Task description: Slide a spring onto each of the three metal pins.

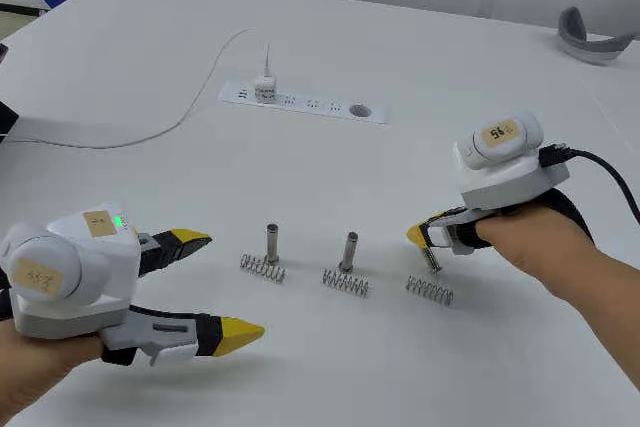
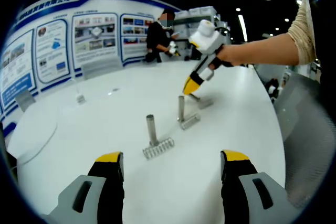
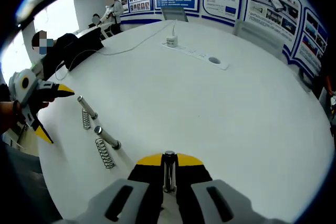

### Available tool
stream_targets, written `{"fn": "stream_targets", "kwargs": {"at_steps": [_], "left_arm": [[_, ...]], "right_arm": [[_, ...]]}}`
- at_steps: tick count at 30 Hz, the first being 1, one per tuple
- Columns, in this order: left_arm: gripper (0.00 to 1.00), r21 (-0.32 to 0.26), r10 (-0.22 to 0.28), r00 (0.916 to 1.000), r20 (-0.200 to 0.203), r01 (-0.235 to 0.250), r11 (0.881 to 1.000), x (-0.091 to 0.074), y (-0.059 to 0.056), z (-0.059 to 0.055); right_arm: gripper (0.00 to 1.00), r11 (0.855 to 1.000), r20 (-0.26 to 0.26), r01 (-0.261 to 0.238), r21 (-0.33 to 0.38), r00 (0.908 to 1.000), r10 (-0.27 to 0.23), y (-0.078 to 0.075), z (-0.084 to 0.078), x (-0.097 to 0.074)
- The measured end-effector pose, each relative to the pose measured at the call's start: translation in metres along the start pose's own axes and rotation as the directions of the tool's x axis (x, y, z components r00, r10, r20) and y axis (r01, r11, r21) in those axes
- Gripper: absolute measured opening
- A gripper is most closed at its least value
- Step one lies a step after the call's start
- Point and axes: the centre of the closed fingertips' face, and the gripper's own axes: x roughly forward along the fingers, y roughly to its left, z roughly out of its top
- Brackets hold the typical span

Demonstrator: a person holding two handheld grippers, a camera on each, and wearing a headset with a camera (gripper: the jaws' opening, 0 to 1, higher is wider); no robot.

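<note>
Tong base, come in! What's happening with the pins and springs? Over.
Left tongs open, empty. Right tongs shut on third pin. Three springs lying loose, none on pins. Nothing in the way.

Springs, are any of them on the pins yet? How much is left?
None yet. The left spring, middle spring and right spring all lie flat on the table. The left pin and middle pin stand bare. In hand: the right gripper is shut on the third pin, tilted near the right spring. The left gripper is open, holding nothing. Left: all three springs.
</note>
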Motion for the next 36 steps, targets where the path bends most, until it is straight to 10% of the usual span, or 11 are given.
{"fn": "stream_targets", "kwargs": {"at_steps": [36], "left_arm": [[0.76, 0.018, -0.007, 1.0, 0.002, 0.007, 1.0, -0.002, -0.006, 0.004]], "right_arm": [[0.09, 1.0, 0.086, 0.012, 0.011, 0.9962, -0.013, 0.014, -0.015, -0.035]]}}
